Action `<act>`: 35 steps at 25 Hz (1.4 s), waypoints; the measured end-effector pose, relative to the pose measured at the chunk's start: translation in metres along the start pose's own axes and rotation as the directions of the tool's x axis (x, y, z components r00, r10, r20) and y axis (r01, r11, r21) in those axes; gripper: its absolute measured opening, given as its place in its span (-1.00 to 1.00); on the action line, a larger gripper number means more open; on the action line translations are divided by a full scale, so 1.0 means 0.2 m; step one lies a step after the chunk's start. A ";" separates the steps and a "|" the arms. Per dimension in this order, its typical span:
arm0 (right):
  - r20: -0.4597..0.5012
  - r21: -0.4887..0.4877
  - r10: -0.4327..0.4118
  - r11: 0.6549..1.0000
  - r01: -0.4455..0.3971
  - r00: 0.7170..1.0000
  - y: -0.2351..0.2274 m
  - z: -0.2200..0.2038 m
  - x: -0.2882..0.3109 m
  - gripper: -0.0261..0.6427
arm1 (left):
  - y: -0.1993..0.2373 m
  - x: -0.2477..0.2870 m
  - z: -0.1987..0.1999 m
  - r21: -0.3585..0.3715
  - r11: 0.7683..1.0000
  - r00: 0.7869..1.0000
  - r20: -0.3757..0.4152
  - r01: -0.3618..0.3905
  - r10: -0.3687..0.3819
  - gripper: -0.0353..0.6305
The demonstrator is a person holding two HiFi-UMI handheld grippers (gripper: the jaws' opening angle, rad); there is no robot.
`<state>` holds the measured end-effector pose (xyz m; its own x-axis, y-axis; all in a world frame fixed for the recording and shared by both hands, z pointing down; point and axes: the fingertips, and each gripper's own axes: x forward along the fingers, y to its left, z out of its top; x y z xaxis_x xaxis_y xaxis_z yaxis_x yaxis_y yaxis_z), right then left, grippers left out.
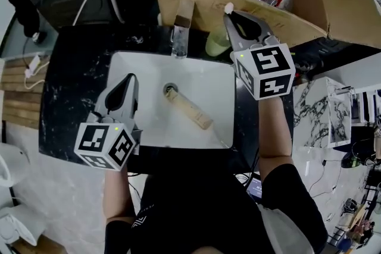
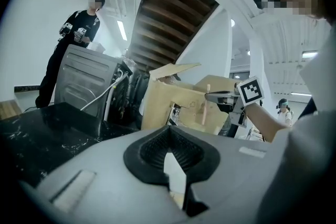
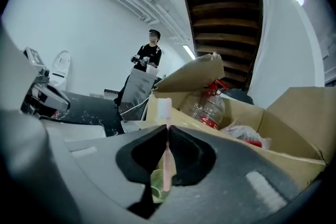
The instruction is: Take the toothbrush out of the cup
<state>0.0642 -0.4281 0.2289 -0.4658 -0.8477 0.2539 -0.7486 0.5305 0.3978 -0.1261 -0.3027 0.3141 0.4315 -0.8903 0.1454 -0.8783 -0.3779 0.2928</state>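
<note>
My right gripper (image 1: pixel 229 13) is shut on a pink toothbrush (image 3: pixel 166 155), which stands upright between the pads with its white bristle head (image 1: pixel 228 8) above the tips. Below the handle sits the green cup (image 3: pixel 156 186), at the sink's back right corner (image 1: pixel 216 43); the brush's lower end still hangs over its mouth. In the left gripper view the toothbrush (image 2: pixel 206 105) shows to the right, in the other gripper. My left gripper (image 1: pixel 130 79) hovers over the left rim of the white sink (image 1: pixel 208 77), its jaws shut (image 2: pixel 169 129) with nothing between them.
A faucet (image 1: pixel 180 33) stands at the sink's back, and a beige tube (image 1: pixel 189 109) lies in the basin. A big open cardboard box (image 1: pixel 309 3) with a plastic bottle (image 3: pixel 207 107) rises just behind the cup. Black counter (image 1: pixel 77 98) surrounds the sink. A person (image 2: pixel 79 34) stands far off.
</note>
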 end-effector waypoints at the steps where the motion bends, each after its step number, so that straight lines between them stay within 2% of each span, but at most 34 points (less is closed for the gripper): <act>1: 0.015 0.003 0.000 1.000 0.000 1.000 0.00 0.02 -0.03 -0.86 | -0.01 -0.02 0.01 0.004 1.000 1.000 0.005 0.001 -0.001 -0.87; 8: 0.076 0.075 0.044 0.996 -0.050 0.996 0.08 0.08 -0.19 -0.86 | -0.06 -0.12 0.02 0.014 1.000 1.000 0.021 0.000 0.000 -0.87; 26: 0.051 0.225 0.107 0.967 -0.115 0.993 0.35 -0.15 -0.41 -0.86 | -0.08 -0.28 -0.03 0.031 1.000 1.000 0.019 -0.005 0.004 -0.87; 35: 0.040 0.312 0.132 0.940 -0.137 0.991 0.47 -0.26 -0.47 -0.86 | -0.05 -0.33 -0.06 0.029 0.999 1.000 0.020 -0.018 0.017 -0.87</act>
<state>0.0630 -0.2978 0.2878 -0.5786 -0.7701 0.2687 -0.7869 0.6137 0.0644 -0.1430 -0.2368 0.3117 0.4122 -0.9016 0.1314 -0.8913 -0.3692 0.2631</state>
